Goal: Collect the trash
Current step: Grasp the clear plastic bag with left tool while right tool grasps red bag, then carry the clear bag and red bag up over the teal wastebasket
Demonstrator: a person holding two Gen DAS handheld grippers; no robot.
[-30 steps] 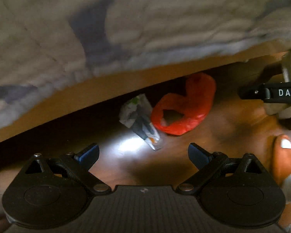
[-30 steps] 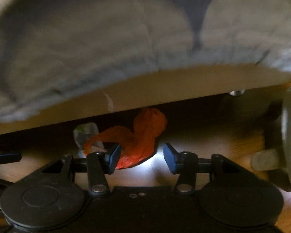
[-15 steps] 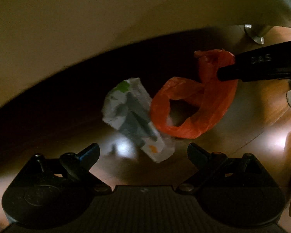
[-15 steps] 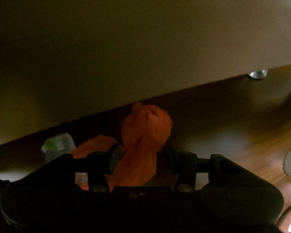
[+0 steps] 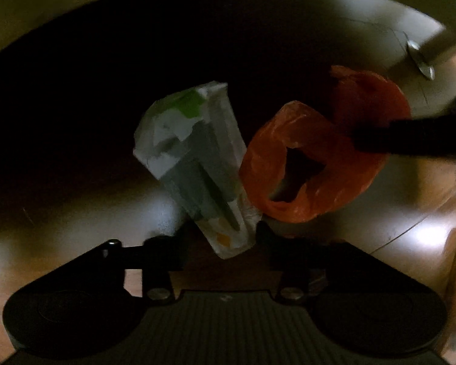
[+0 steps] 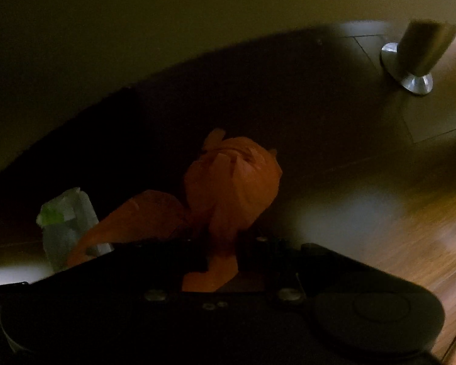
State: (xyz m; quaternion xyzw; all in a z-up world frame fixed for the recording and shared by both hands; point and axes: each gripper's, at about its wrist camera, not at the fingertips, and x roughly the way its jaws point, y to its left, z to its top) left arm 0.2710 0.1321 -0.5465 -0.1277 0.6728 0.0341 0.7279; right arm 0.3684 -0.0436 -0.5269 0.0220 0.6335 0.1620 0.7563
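Note:
A crumpled white and green wrapper (image 5: 194, 158) lies on the wood floor under a bed. My left gripper (image 5: 220, 240) has its fingers close on either side of the wrapper's near end. An orange plastic bag (image 5: 313, 164) lies right of the wrapper. My right gripper (image 6: 220, 252) is shut on the orange plastic bag (image 6: 231, 188), which bunches up between its fingers. The right gripper shows as a dark bar (image 5: 410, 137) over the bag in the left wrist view. The wrapper also shows in the right wrist view (image 6: 67, 225).
The underside of the bed frame (image 6: 136, 45) hangs low over everything. A metal bed leg (image 6: 416, 57) stands on the floor at the far right, also in the left wrist view (image 5: 422, 60). The space under the bed is dark. Lit wood floor (image 6: 395, 228) lies to the right.
Both grippers moved forward and down under the bed. The left gripper's fingers narrowed around the wrapper's end. The right gripper closed on the orange bag.

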